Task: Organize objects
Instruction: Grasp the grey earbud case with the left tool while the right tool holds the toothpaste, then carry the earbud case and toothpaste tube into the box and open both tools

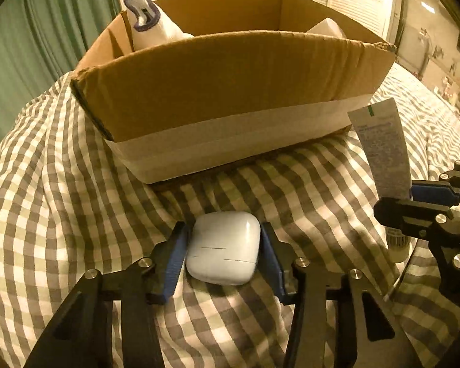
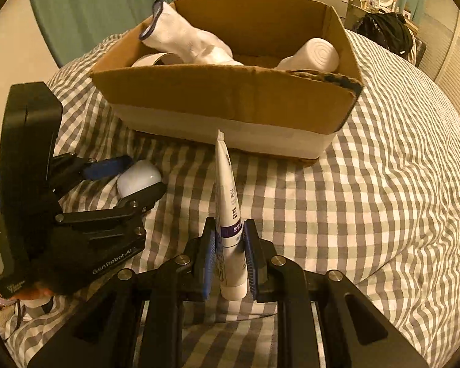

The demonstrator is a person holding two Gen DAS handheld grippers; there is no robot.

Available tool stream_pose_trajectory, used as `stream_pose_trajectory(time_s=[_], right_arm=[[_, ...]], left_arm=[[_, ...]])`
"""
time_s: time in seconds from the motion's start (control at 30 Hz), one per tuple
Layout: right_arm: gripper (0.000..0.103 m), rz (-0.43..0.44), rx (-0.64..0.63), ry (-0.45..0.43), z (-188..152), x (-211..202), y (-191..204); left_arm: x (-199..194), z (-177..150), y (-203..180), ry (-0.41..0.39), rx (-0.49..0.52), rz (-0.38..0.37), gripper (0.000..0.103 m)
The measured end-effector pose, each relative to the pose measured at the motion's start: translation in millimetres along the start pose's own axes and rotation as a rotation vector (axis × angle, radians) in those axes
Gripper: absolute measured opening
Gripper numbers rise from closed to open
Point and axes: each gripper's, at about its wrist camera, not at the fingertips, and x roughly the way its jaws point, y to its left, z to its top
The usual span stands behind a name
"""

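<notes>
With the cardboard box (image 1: pixel 230 92) as my landmark, I have the white earbud case (image 1: pixel 222 248) lying on the checked bedcover (image 1: pixel 61 184) just in front of its near wall, sitting between the left gripper (image 1: pixel 222 256) fingers, whose blue pads flank both sides; I can't tell whether they press yet. The right gripper (image 2: pixel 230 257), to the right of the case and also before the box, is clamped on a white tube (image 2: pixel 228 214) held upright. I'd judge the step is securing the case: close squarely on its flat sides, lift straight so the soft cover doesn't drag, then clear the wall before dropping it beside the sock (image 2: pixel 187 43).
</notes>
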Motion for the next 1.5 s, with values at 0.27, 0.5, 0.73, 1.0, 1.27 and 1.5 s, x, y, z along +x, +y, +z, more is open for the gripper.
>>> stream_pose_trajectory(time_s=[0.27, 0.5, 0.73, 1.0, 1.27, 1.5], right_arm=[[0.017, -0.009, -0.013, -0.018, -1, -8, 9], [0.017, 0.005, -0.011, -0.064, -5, -28, 14], [0.017, 0.002, -0.009, -0.083, -10, -44, 15], [0.017, -0.003, -0.018, -0.13, -19, -79, 23], [0.017, -0.029, -0.033, -0.185, -18, -116, 33], [0.017, -0.057, -0.063, -0.252, -1, -151, 37]], left_arm=[[-22, -5, 1, 0.005, 0.006, -0.005, 0.029], [-53, -18, 23, 0.016, -0.048, -0.019, 0.024], [-75, -29, 41, 0.038, -0.094, -0.005, 0.024], [-104, -28, 26, 0.042, -0.13, -0.021, 0.024], [-155, -8, 22, -0.042, -0.104, -0.053, 0.023], [-194, 21, 19, -0.122, -0.104, -0.102, 0.023]])
